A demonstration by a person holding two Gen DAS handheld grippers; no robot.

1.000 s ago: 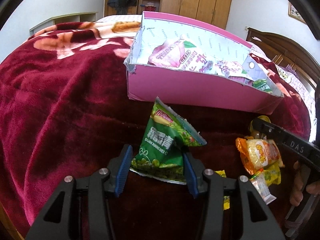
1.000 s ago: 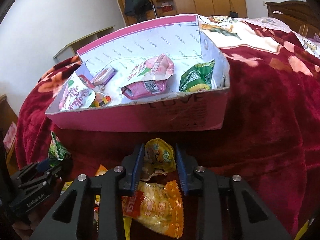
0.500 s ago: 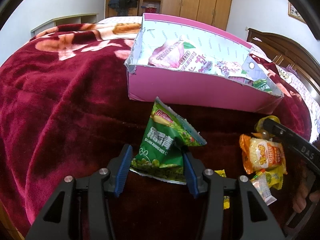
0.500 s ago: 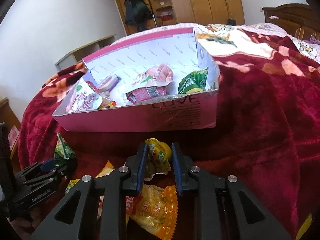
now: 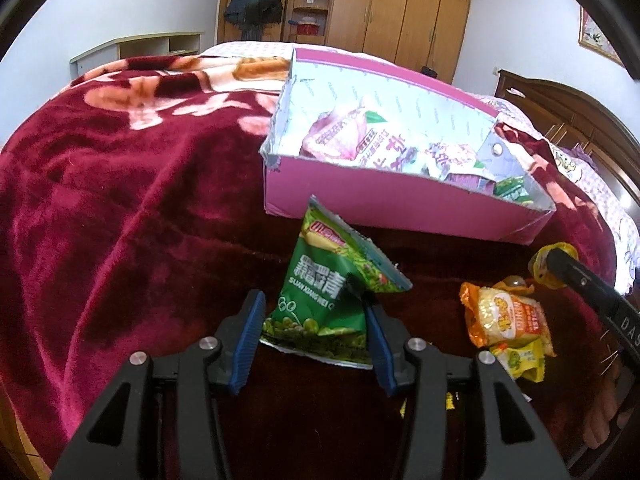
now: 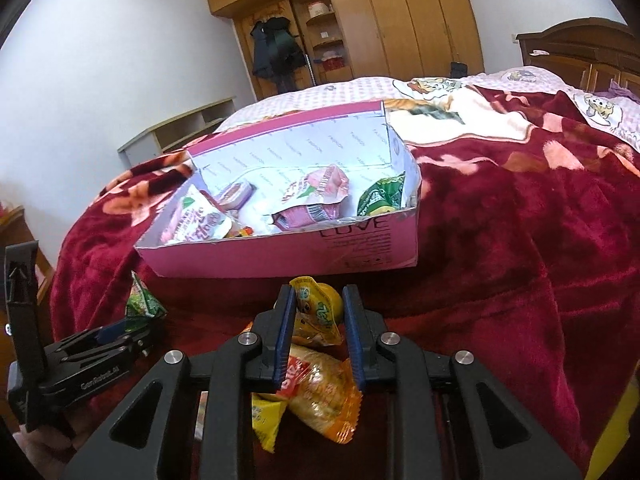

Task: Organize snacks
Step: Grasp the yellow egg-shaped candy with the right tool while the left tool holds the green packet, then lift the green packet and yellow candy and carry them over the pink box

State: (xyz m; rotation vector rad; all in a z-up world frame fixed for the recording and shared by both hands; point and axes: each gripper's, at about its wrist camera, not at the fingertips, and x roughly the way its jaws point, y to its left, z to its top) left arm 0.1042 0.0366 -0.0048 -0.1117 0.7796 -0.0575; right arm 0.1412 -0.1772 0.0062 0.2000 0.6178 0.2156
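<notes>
Beyond our right hand-held gripper (image 6: 318, 322), clenched on the yellow jelly cup (image 6: 320, 306), lies the pink box (image 6: 280, 258); our left hand-held gripper (image 5: 314, 340) grasps the green pea packet (image 5: 324, 296).

Ahead of my claws spreads the bed, covered by a deep red plush blanket (image 5: 120, 208) with pale peach flowers, rumpled into soft folds. Straight beyond my fingertips a pink cardboard box (image 6: 280, 256) sits on it, open-topped. Nearer, just off my right claw's underside, an orange snack packet (image 6: 324, 396) lies flat on the blanket, with a yellow packet (image 6: 266, 416) touching its left edge. Off to the left of my right claw, a green pea packet (image 5: 328, 300) stands on the blanket, its lower edge on the plush. Far beyond the box, a pink patterned sheet (image 6: 440, 84) shows past the blanket's end.
</notes>
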